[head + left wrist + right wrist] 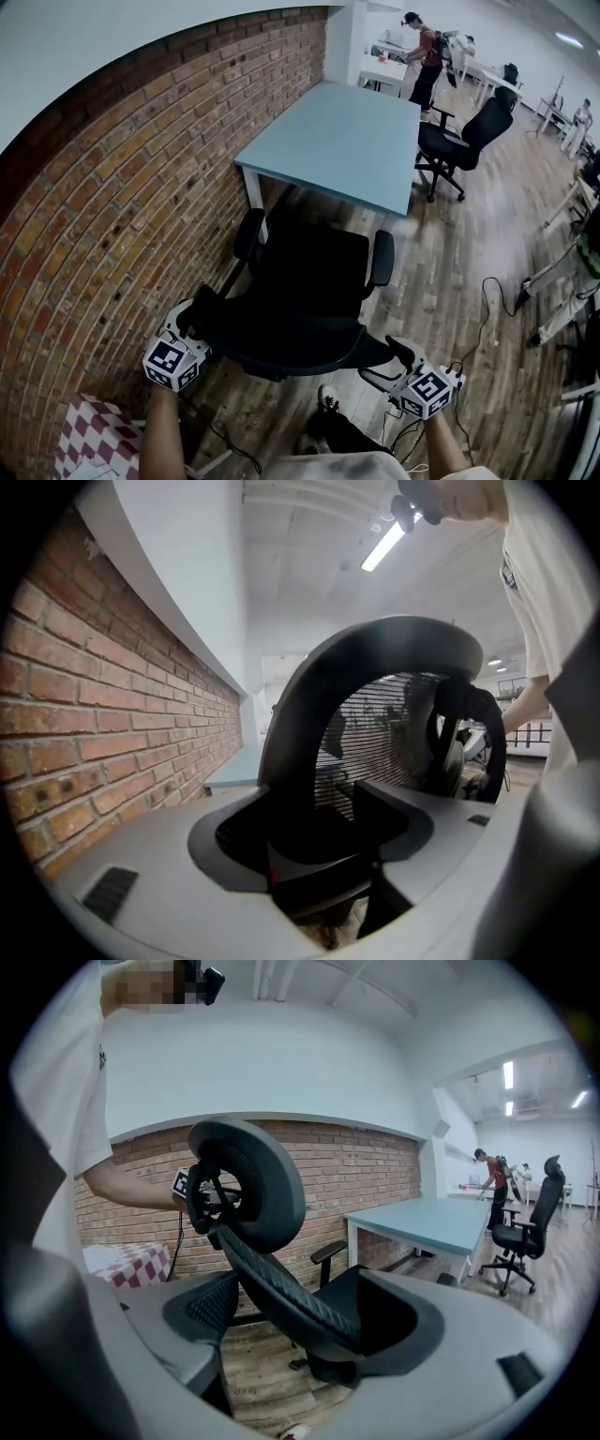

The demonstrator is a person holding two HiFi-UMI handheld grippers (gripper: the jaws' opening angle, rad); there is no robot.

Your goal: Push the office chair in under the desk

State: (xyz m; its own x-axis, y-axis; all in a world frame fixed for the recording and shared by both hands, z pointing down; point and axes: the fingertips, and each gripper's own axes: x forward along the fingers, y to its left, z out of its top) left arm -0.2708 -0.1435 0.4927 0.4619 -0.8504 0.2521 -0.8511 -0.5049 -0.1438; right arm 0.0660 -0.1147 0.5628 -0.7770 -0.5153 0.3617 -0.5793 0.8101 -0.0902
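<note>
A black office chair stands on the wood floor with its seat facing the light blue desk, whose near edge lies just beyond the armrests. Its mesh backrest leans toward me. My left gripper stands at the backrest's left edge, jaws wide around the frame. My right gripper stands at the right edge, and the backrest runs between its open jaws. In the right gripper view the headrest rises above the jaws. Both grippers show no firm clamp.
A brick wall runs along the left, close to the chair. A second black office chair stands right of the desk, with a person behind it. Cables lie on the floor at right. A red checkered box sits at lower left.
</note>
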